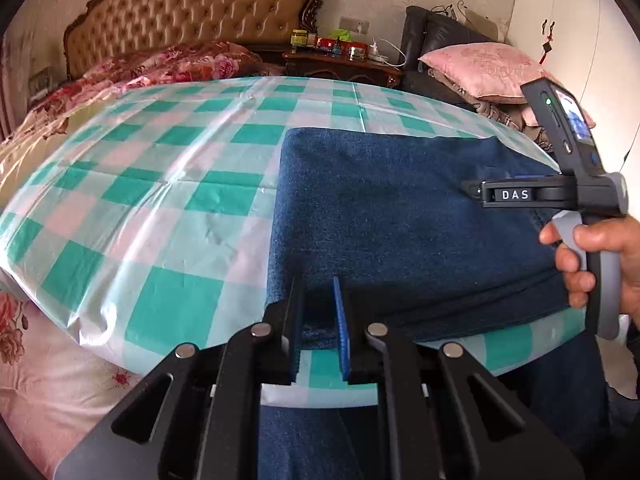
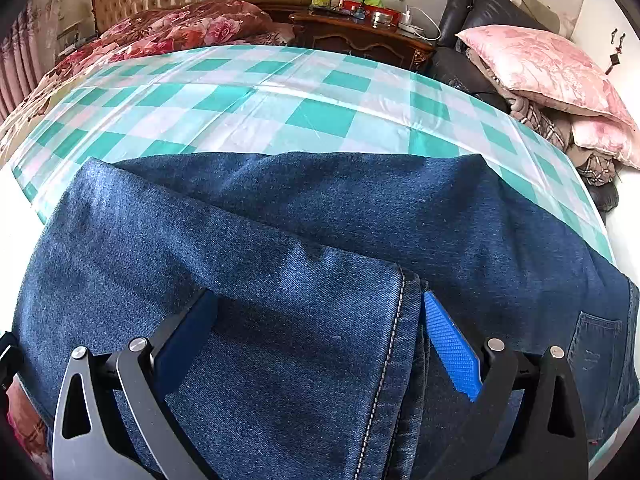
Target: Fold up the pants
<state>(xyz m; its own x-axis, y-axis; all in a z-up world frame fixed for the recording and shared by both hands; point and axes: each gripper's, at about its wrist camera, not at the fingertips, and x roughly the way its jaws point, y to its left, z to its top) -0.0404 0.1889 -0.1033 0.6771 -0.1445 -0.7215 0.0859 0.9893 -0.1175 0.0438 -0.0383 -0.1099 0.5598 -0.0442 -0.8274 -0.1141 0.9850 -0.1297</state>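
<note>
Blue denim pants [image 1: 400, 216] lie folded on the green-and-white checked cloth [image 1: 160, 184], part hanging over the near edge. My left gripper [image 1: 318, 312] sits at the near left corner of the pants, its jaws narrowly apart around the denim edge. My right gripper [image 2: 320, 332] is open wide over a folded-over pant leg [image 2: 280, 340] whose stitched hem runs between the fingers. The right gripper also shows in the left wrist view [image 1: 472, 192], held by a hand above the pants' right side.
A tufted headboard [image 1: 192, 12] and floral bedding [image 1: 168, 68] lie beyond the cloth. A wooden nightstand [image 1: 344, 64] holds jars and chargers. Pink pillows [image 2: 548, 68] and a dark chair [image 2: 488, 12] stand at the right. Floral sheet [image 1: 48, 380] lies at the lower left.
</note>
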